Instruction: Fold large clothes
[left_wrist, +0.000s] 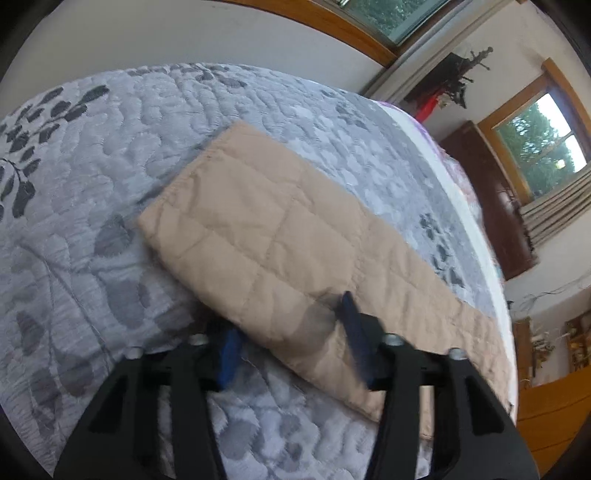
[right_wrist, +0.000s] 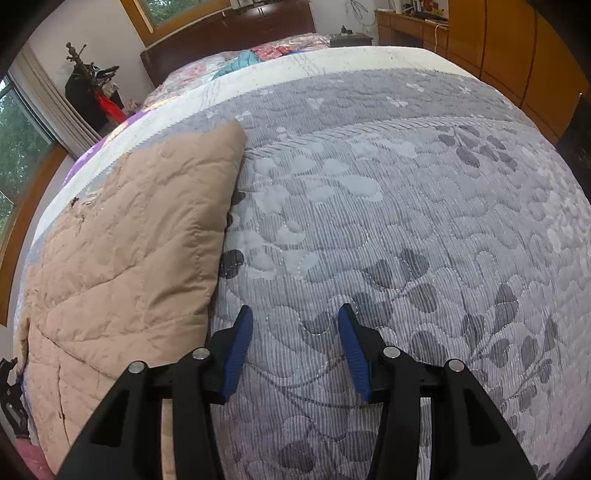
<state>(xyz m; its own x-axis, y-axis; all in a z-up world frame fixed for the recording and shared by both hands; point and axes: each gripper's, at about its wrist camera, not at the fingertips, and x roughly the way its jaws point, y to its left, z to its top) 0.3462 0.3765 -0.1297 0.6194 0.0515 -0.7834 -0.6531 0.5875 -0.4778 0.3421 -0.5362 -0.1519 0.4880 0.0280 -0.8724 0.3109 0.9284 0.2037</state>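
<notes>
A tan quilted garment lies folded flat in a long strip on the grey leaf-patterned bedspread. My left gripper is open over its near edge, with one blue finger above the cloth and the other below the edge. It grips nothing. In the right wrist view the same garment lies to the left. My right gripper is open and empty over the bare bedspread, just right of the garment's edge.
The bed's far end holds a floral quilt and bright cloths before a dark headboard. Wooden cabinets stand at the right. A window with curtains and a coat stand are by the wall.
</notes>
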